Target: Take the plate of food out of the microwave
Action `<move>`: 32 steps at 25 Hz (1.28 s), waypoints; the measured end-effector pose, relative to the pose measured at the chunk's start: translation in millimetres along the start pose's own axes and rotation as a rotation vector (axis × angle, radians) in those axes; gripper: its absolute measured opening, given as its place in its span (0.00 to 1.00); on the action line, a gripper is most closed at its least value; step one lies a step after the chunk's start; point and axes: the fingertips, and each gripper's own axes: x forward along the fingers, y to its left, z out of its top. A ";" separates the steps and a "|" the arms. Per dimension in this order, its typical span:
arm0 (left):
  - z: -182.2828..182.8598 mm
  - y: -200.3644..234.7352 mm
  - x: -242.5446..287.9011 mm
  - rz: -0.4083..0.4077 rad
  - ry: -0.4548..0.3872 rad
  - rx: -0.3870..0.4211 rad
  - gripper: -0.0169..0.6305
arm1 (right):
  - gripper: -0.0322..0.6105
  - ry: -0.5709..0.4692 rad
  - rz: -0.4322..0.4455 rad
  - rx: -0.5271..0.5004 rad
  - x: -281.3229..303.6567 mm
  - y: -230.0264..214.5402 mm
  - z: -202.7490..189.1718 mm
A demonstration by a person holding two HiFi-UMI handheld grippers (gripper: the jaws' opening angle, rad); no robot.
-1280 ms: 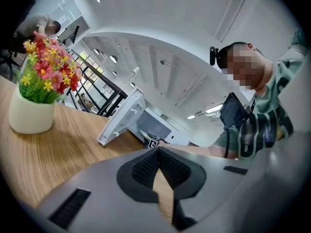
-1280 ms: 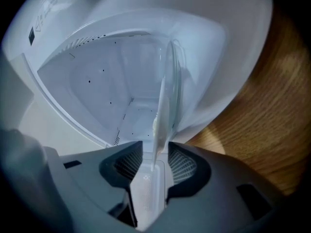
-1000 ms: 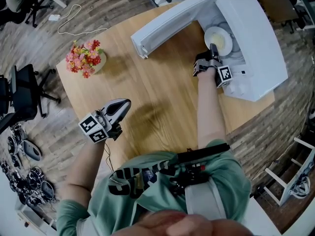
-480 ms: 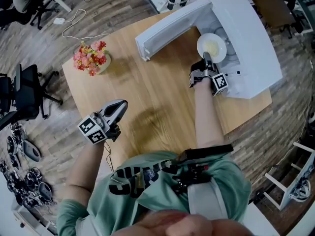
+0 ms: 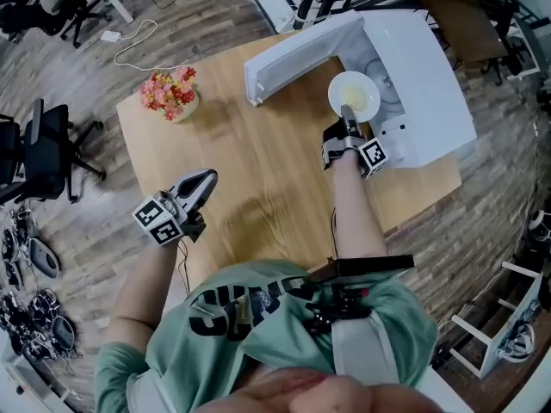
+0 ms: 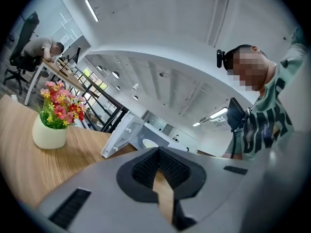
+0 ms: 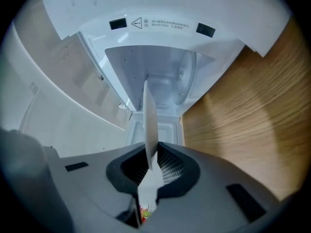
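Plate gripped by its rim at the microwave's opening.
The right gripper (image 5: 348, 117) is clenched on the near rim of the plate (image 5: 354, 94), which is just ahead of it at the open microwave (image 5: 426, 76), with the door (image 5: 297, 52) off to its left. The left gripper (image 5: 205, 181) hangs above the table (image 5: 267, 170), jaws together and empty.

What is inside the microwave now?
The microwave cavity looks bare; the plate, pinched by the right gripper, sits at its opening. The plate's edge hides a strip of the back wall.
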 end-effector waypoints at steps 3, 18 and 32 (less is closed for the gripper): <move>0.9 -11.2 -8.3 0.009 -0.011 0.007 0.03 | 0.11 0.032 -0.012 -0.007 -15.4 4.9 -6.1; 18.8 -42.6 -90.6 0.110 -0.140 0.047 0.03 | 0.11 0.257 0.022 -0.062 -61.7 60.8 -75.4; 16.1 -48.0 -232.8 0.248 -0.263 0.058 0.03 | 0.11 0.574 0.068 -0.112 -98.2 102.4 -221.6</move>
